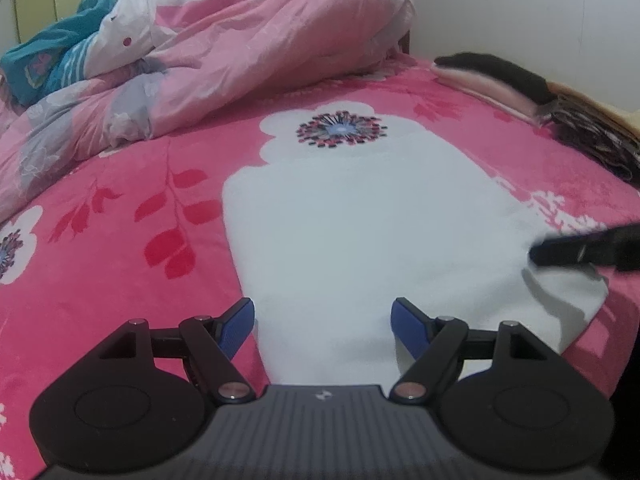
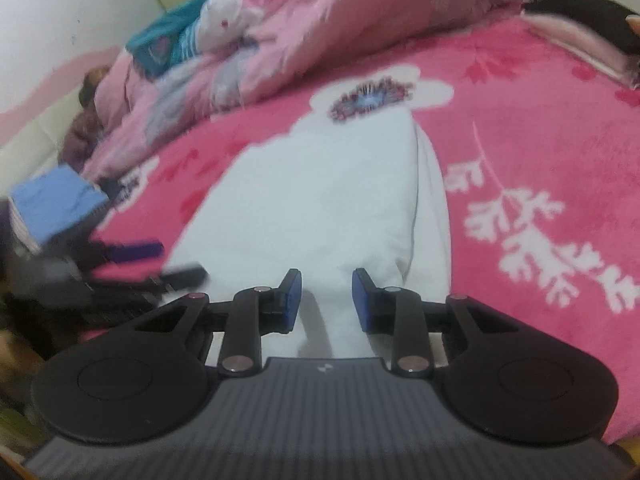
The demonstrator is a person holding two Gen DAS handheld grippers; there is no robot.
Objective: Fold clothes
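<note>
Both tools gape empty, left tool [image 1: 322, 314] & right tool [image 2: 326, 294], over flat white cloth garment [image 1: 360, 232]: pinch near corners evenly w/ both before folding.

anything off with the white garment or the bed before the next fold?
Mostly fine. The white garment lies flat on the pink bedspread, but its near right corner is lifted and curled, casting a shadow. Both the left gripper and right gripper are open, holding nothing. The crumpled duvet is piled behind.

Pink floral bedspread [image 1: 120, 280] (white blossoms); heaped pink quilt [image 1: 248, 40] behind; white wall [image 1: 520, 12] beyond
</note>
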